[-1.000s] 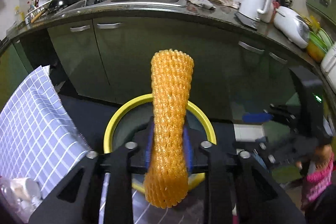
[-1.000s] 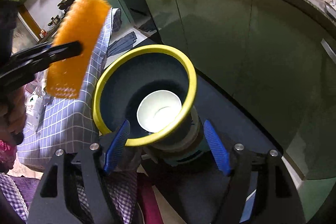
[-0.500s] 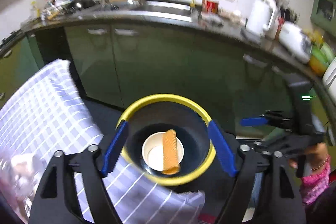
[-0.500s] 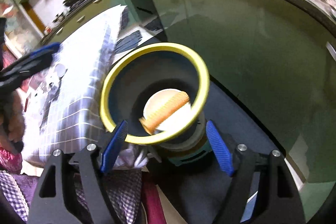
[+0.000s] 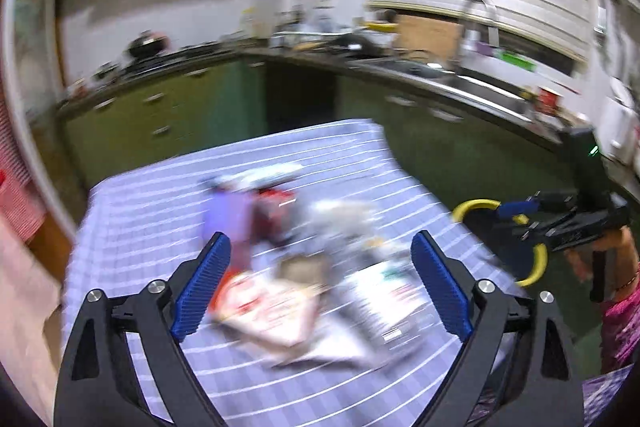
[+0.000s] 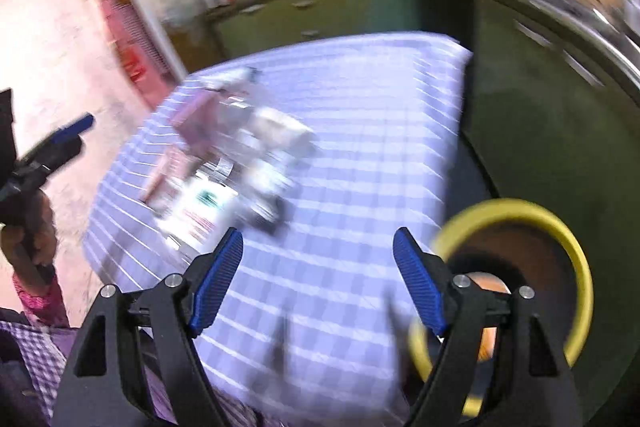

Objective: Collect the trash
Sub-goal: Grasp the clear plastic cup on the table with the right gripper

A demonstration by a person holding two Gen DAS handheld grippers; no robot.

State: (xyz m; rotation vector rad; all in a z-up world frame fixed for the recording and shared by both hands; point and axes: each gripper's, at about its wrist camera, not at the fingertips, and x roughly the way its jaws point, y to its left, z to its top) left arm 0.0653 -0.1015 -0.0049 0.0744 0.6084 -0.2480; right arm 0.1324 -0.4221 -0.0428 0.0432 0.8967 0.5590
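Observation:
A blurred pile of trash [image 5: 304, 267], wrappers and packets, lies on a table with a blue checked cloth [image 5: 160, 195]. My left gripper [image 5: 320, 291] is open and empty, above the pile's near side. The pile also shows in the right wrist view [image 6: 236, 171]. My right gripper [image 6: 318, 279] is open and empty over the cloth [image 6: 360, 115], near the table's right edge. The yellow-rimmed bin [image 6: 560, 227] stands on the floor right of the table, with something orange [image 6: 486, 281] inside. In the left wrist view the bin's rim [image 5: 476, 205] is partly hidden by my right gripper [image 5: 520, 207].
Green kitchen cabinets [image 5: 168, 115] and a dark counter with a sink [image 5: 472, 83] run behind the table. A pink wall [image 6: 48, 27] and a doorway are to the left. The person's hand in a pink sleeve [image 5: 620, 307] holds the right gripper.
The orange foam net left my left gripper and dropped into the bin. Both grippers then swung left, away from the bin and over the table with the trash pile.

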